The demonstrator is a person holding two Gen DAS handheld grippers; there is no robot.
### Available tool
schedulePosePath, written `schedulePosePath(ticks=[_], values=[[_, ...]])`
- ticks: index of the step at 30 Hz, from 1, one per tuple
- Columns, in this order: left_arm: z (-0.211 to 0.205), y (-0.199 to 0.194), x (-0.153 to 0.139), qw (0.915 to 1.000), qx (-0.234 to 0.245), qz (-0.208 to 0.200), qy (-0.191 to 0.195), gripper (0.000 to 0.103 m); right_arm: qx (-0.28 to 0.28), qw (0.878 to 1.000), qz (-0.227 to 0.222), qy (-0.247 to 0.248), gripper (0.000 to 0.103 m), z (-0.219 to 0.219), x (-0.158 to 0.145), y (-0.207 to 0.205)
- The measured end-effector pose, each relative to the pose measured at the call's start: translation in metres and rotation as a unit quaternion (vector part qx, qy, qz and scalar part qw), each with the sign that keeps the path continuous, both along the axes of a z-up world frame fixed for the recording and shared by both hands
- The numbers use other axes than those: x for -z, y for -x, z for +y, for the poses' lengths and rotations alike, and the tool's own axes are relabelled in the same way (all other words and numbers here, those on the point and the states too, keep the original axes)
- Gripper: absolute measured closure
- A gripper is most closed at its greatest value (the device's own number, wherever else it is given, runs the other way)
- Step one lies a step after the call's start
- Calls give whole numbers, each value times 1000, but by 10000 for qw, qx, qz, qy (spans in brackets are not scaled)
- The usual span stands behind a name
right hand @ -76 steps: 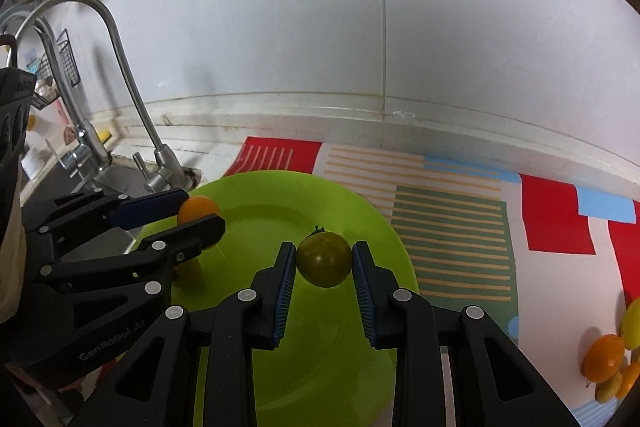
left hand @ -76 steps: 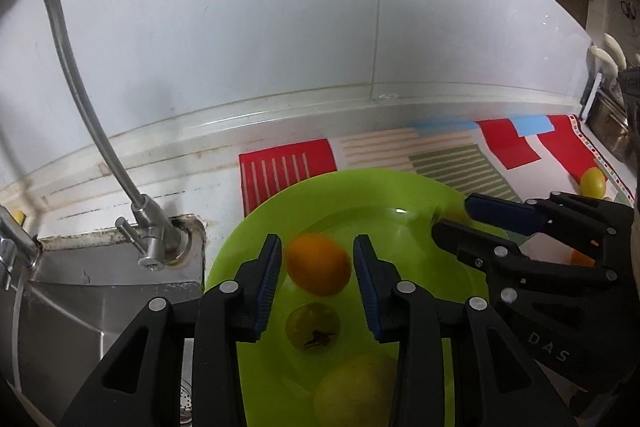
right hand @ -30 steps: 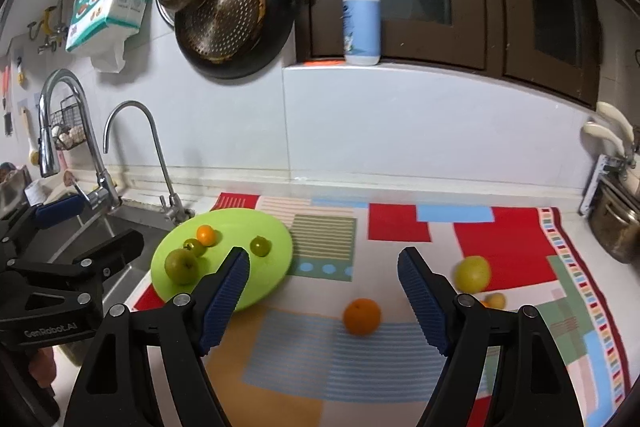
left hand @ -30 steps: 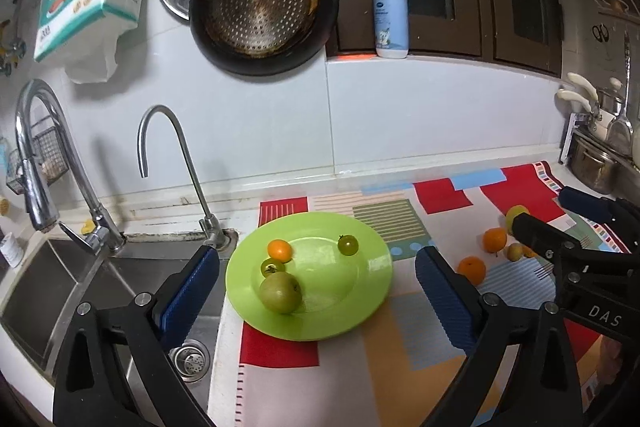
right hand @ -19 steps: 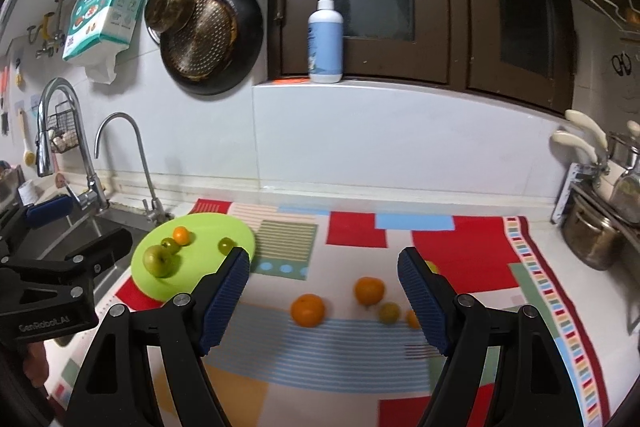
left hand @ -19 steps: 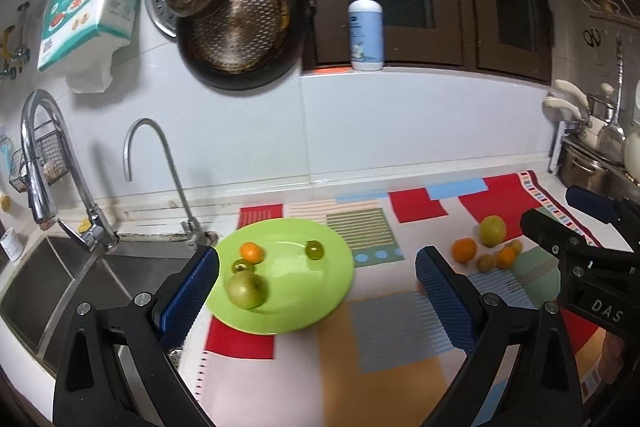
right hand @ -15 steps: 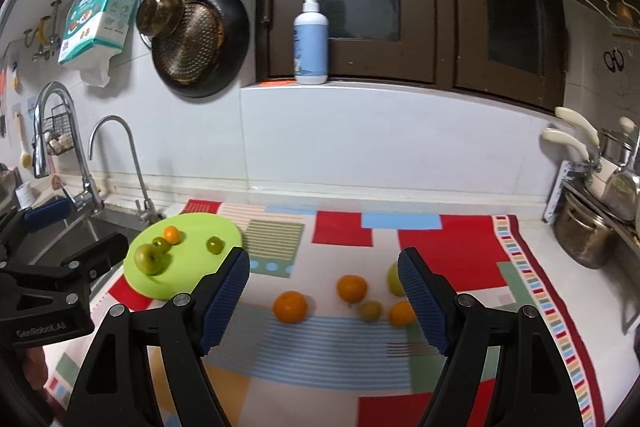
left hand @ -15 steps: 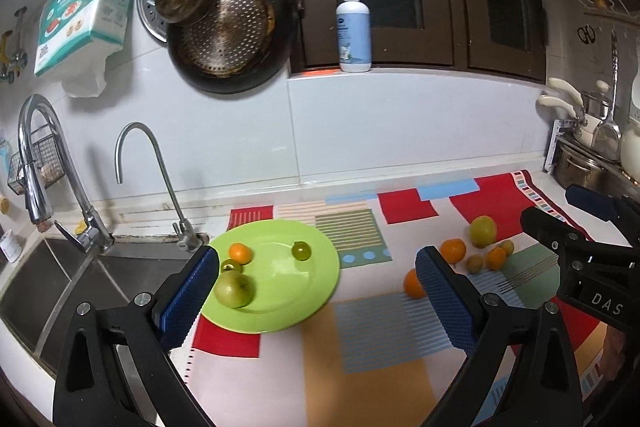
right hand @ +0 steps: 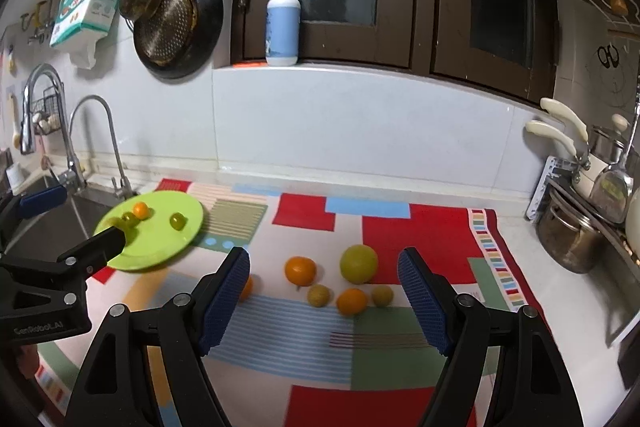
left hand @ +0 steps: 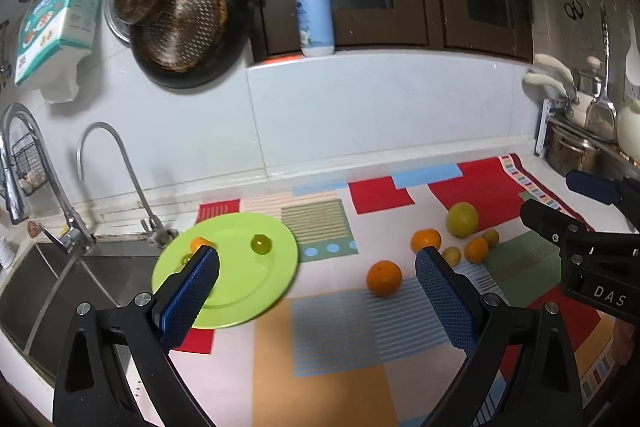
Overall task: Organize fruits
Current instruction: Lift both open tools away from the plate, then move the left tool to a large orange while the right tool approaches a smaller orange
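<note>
A lime-green plate (left hand: 248,283) (right hand: 160,239) lies on the patterned mat by the sink. On it are a small orange (left hand: 199,242) (right hand: 141,209), a green tomato (left hand: 261,243) (right hand: 178,221) and another small green fruit (right hand: 130,218). Loose fruit sits mid-mat: a large yellow-green fruit (right hand: 359,263), oranges (left hand: 384,277) (right hand: 300,270) and several small brownish ones (right hand: 319,295). My left gripper (left hand: 316,263) is open and empty, well back from the plate. My right gripper (right hand: 322,263) is open and empty, short of the loose fruit.
A steel sink (left hand: 60,279) with two faucets (left hand: 104,163) lies left of the plate. Steel pots (right hand: 568,235) stand at the right end of the counter. Pans (left hand: 180,27) and a pump bottle (left hand: 315,15) are up on the wall and ledge.
Both grippers have let go of fruit on the plate and opened wide. They pulled back and moved right, so the plate slid left and the loose fruit came into view.
</note>
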State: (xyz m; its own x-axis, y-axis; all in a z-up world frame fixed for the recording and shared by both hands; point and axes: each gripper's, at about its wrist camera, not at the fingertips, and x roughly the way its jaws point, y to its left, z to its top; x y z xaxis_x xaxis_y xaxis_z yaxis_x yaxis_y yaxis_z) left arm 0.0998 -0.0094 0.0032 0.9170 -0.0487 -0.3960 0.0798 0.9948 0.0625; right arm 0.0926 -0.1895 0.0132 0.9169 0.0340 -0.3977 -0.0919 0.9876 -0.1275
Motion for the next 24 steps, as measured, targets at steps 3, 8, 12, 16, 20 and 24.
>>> schedulePosePath(ticks=[3,8,12,16,20,24], values=[[-9,-7,7,10000,17,65,-43,3,-4,10000,74,67,26,-7,8,-6],[-21,-24,22,9996,95,270,-67,3,-15,9996,252,86,26,-17,21,-21],[-31,-40,33,9986,190,483,-112,5,7,9990,437,49,30,-26,34,-33],[-39,-52,46,9934,417,953,-492,8,45,9975,706,-16,35,-36,50,-48],[-44,-66,61,9898,511,1201,-572,11,68,9956,928,-87,40,-41,64,-60],[-46,-81,75,9860,560,1450,-602,12,55,9933,1143,-146,44,-44,78,-74]])
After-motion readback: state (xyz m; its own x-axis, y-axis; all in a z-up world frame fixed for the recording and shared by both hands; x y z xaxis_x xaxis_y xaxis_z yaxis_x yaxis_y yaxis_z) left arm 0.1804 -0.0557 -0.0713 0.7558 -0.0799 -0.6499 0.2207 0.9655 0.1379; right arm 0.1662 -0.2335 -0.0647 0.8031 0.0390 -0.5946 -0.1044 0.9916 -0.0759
